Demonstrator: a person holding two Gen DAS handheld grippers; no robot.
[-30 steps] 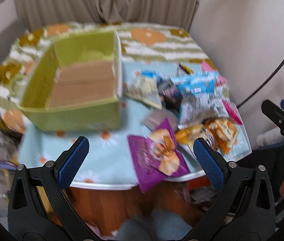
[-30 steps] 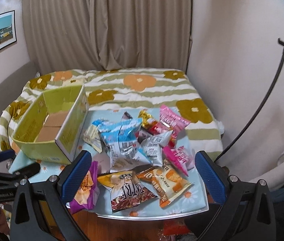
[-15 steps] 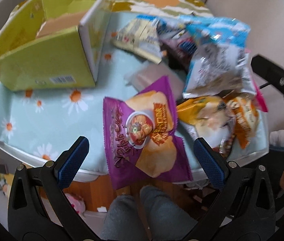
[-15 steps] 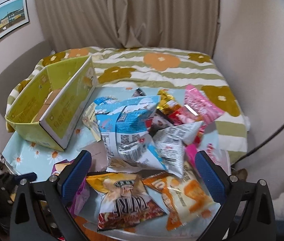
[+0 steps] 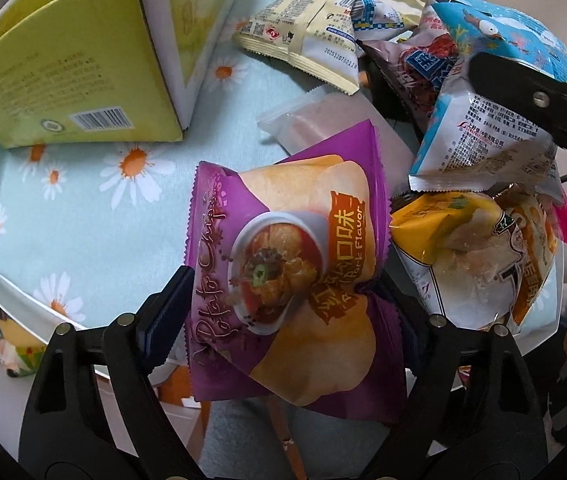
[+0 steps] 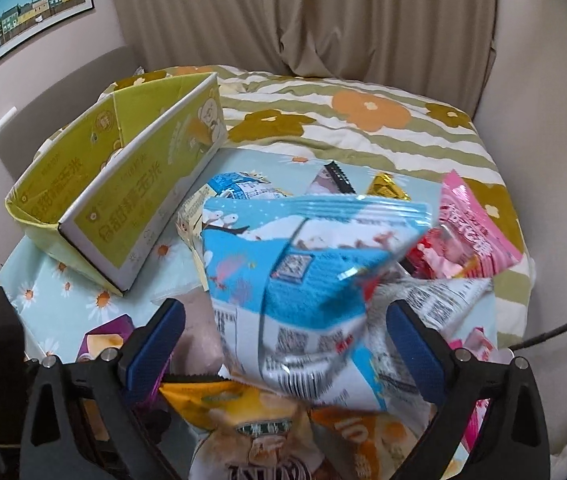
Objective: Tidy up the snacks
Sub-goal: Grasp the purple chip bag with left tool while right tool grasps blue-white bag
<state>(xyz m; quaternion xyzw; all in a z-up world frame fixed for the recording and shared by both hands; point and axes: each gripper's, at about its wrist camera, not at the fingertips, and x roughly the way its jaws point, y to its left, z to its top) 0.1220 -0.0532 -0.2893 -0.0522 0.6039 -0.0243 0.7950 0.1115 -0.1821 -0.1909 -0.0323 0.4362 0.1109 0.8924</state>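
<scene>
A purple potato chips bag (image 5: 283, 280) lies at the table's near edge. My left gripper (image 5: 283, 300) is closed on it, and the bag crumples at the right pad. A green cardboard box (image 5: 75, 72) stands open at the left; it also shows in the right wrist view (image 6: 123, 192). My right gripper (image 6: 287, 344) is open, its pads on either side of a blue and white snack bag (image 6: 303, 272) without pressing it. The purple bag's corner shows in the right wrist view (image 6: 103, 340). The right gripper's arm (image 5: 535, 100) crosses above the pile.
Several more snack bags lie heaped on the daisy-print cloth (image 5: 63, 208): a yellow bag (image 5: 463, 248), a cream packet (image 5: 307, 40), a pink bag (image 6: 471, 236), an orange bag (image 6: 363, 440). A bed with a flowered cover (image 6: 363, 120) is behind the table.
My left gripper has moved down onto the purple bag and closed on it. My right gripper has moved forward until the blue and white bag sits between its open fingers.
</scene>
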